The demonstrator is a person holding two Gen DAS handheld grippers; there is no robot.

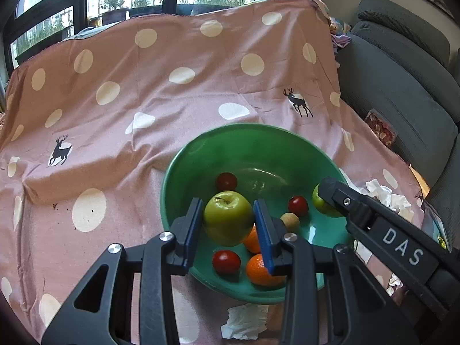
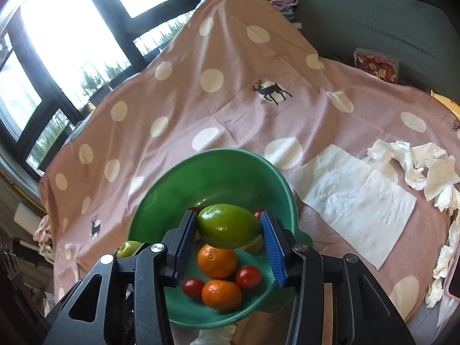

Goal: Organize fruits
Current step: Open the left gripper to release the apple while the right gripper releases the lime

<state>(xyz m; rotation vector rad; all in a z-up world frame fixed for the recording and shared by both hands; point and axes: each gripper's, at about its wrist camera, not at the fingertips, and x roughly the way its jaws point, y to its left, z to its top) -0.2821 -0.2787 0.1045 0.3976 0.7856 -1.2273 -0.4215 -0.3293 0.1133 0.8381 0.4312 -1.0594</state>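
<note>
A glossy green apple [image 1: 228,218] is gripped by the left gripper [image 1: 230,227], a smooth green mango [image 2: 228,225] by the right gripper [image 2: 230,241], over a green bowl [image 1: 201,146] on a dotted pink cloth [image 1: 143,86].

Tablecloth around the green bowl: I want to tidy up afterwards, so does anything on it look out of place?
Yes. Crumpled tissues lie scattered right of the green bowl, beside a flat paper sheet; another wad sits at the bowl's near edge. Dark crumbs speckle the tablecloth to the left.
</note>
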